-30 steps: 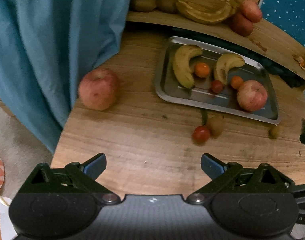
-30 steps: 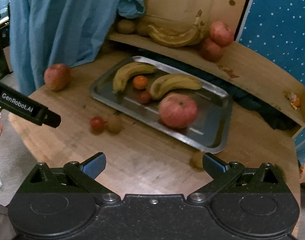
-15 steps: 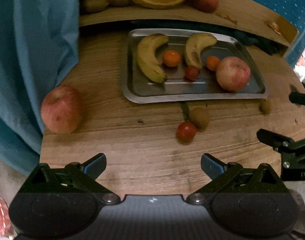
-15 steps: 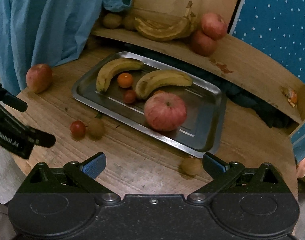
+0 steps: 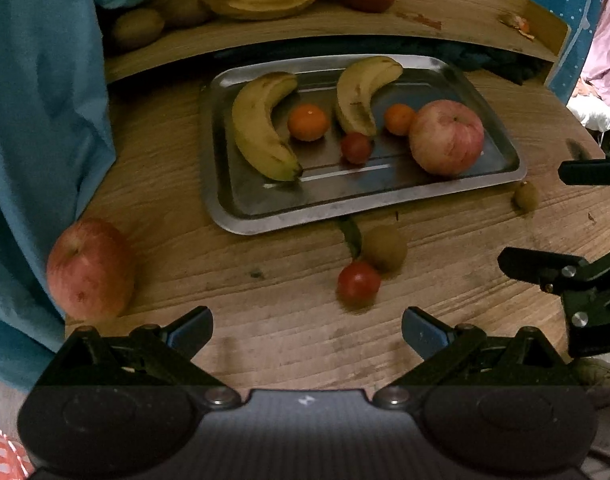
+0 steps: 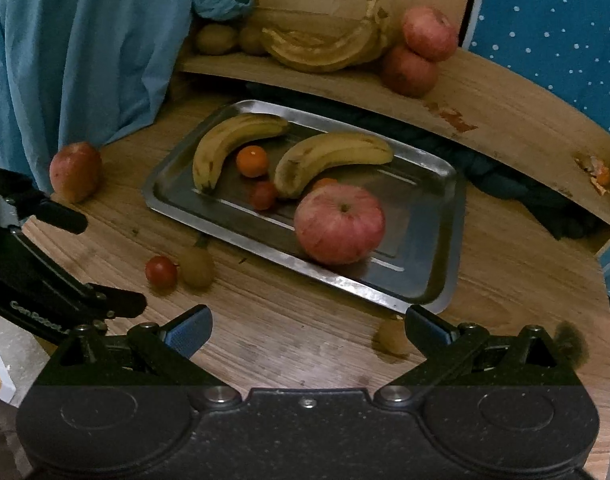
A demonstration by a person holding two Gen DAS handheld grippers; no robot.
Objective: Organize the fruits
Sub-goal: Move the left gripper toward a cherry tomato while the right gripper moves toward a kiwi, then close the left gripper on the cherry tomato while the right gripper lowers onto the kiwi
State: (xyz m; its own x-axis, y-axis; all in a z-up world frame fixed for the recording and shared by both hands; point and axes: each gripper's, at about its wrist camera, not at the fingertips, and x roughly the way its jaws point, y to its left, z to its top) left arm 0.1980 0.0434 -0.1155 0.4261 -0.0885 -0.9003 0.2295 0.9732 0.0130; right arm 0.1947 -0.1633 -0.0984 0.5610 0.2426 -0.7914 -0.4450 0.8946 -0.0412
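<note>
Wooden table [image 5: 265, 344] | tomato [image 5: 357, 283] touching kiwi [image 5: 384, 249] | both claws [image 5: 307, 330] [image 6: 308, 330] wide, empty

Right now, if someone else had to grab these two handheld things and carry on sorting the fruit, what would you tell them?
Left gripper: jaws open, empty, hovering over the table.
Right gripper: jaws open, empty.
Already in the metal tray: two bananas, two small oranges, a red tomato and an apple.
Left on the table: an apple by the blue cloth, a tomato touching a kiwi in front of the tray, and another kiwi near the tray's corner, close to the right gripper.
</note>
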